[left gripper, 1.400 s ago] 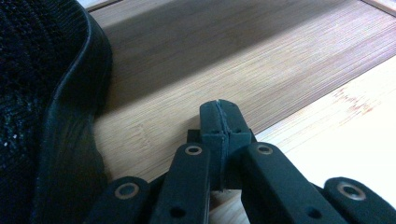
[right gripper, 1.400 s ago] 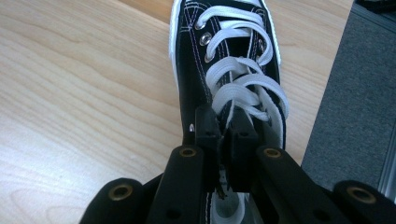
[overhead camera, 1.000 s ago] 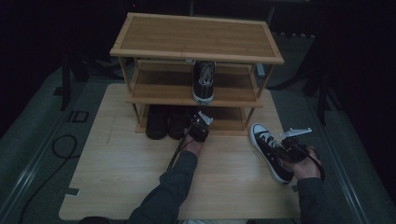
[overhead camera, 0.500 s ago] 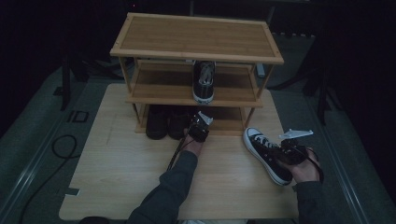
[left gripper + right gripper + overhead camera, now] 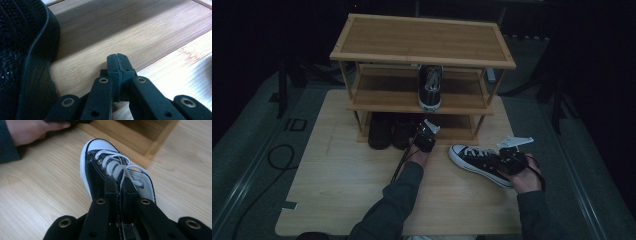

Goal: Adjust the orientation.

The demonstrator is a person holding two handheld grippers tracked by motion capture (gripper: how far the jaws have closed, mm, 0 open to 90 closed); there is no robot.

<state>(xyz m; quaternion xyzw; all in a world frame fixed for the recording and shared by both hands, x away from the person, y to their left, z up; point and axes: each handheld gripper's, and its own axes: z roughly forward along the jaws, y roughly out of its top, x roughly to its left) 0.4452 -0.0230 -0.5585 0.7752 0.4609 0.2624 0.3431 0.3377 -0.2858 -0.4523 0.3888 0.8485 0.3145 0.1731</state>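
Scene: a wooden shoe rack (image 5: 422, 59) with three levels is seen at the far side of a pale wooden table (image 5: 342, 195); a person's forearms come in from the near edge, a gripper held in each hand.

Sneaker, place: a black high-top sneaker (image 5: 476, 161) with white laces and a white toe cap is found at the right of the table, near the rack's right front post, just in front of the bottom shelf (image 5: 457, 131).

Sneaker, long axis: the shoe is laid slantwise, its toe pointed far and left toward the rack, its heel near and right at the hand.

Key relation: the open part of the bottom shelf lies far and left of the sneaker, along the line of its toe; a short push or carry in that direction is judged to be what is called for.

Nearer hand: the right hand is on the sneaker; the left hand is well apart from it, to the left.

Right gripper (image 5: 119, 185): its jaws are pressed together on the fabric at the sneaker's ankle opening, behind the laces, so the shoe is pinched at its collar.

Left gripper (image 5: 117, 65): its jaws are pressed together with nothing between them; it is rested low at the front of the bottom shelf, just beside a dark shoe (image 5: 25, 62).

Rack, contents: a pair of dark shoes (image 5: 389, 131) is stowed at the left of the bottom shelf; a second sneaker (image 5: 431, 87) is stood on the middle shelf, toe toward the viewer.
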